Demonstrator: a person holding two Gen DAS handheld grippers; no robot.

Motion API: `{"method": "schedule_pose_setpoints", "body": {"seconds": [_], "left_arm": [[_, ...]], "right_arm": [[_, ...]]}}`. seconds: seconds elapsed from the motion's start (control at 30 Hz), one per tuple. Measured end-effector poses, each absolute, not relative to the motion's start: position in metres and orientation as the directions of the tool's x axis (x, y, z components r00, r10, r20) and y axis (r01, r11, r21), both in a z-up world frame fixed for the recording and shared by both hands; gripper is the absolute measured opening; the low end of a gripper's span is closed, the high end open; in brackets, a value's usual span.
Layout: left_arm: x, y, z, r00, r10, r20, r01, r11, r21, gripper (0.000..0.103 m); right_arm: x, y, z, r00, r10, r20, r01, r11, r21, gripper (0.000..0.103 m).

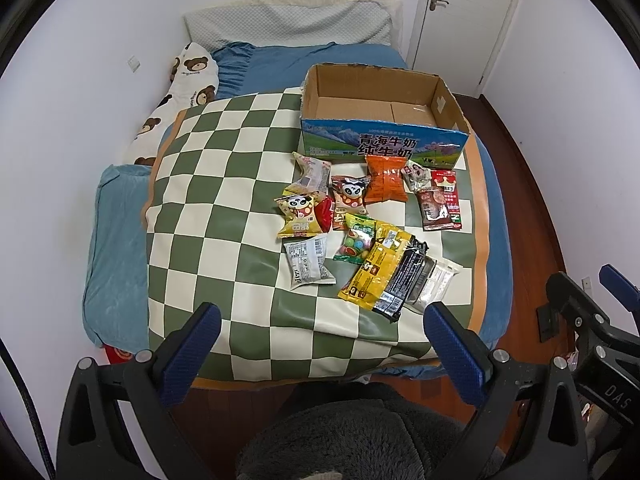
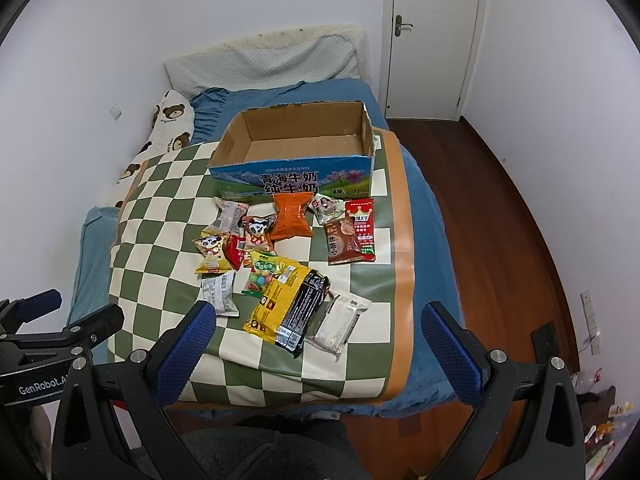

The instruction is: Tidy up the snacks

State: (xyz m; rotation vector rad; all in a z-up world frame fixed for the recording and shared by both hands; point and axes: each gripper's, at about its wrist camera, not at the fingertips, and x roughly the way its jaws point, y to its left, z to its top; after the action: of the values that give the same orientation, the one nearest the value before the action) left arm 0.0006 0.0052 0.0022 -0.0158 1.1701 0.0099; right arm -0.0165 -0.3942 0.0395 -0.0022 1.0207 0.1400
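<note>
Several snack packets lie scattered on a green-and-cream checkered mat on a bed. Among them are an orange bag, two panda packets, a yellow-and-black pack and a brown packet. Behind them stands an open cardboard box with nothing inside. My left gripper and right gripper both hang open over the mat's near edge, short of the snacks, holding nothing.
A blue sheet, a grey pillow and a bear-print pillow lie at the far end of the bed, against the white wall. Wooden floor and a closed white door are to the right. A grey fleece-covered lap fills the bottom.
</note>
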Motion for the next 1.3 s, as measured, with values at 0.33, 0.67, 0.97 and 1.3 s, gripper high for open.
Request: {"method": "schedule_pose_setpoints", "body": {"seconds": [0.33, 0.67, 0.97, 1.3], "left_arm": [[-0.005, 0.007, 0.004, 0.401, 0.006, -0.916, -0.024, 1.000, -0.004, 0.103], [-0.005, 0.008, 0.008, 0.415, 0.005, -0.910, -0.022, 1.000, -0.005, 0.103], [-0.005, 0.007, 0.011, 0.414, -0.001, -0.910, -0.020, 1.000, -0.010, 0.103], [-0.006, 0.007, 0.012, 0.416, -0.004, -0.909, -0.018, 1.000, -0.012, 0.103]], "right_arm": [[-0.018, -0.392, 0.040, 0.513, 0.125, -0.849, -0.122, 0.990, 0.072, 0.103], [-0.018, -0.391, 0.041, 0.513, 0.126, -0.849, -0.122, 0.990, 0.073, 0.103], [-0.017, -0.393, 0.042, 0.513, 0.129, -0.849, -0.122, 0.990, 0.077, 0.103], [-0.018, -0.391, 0.043, 0.515, 0.127, -0.848, -0.124, 0.990, 0.073, 0.103]]}}
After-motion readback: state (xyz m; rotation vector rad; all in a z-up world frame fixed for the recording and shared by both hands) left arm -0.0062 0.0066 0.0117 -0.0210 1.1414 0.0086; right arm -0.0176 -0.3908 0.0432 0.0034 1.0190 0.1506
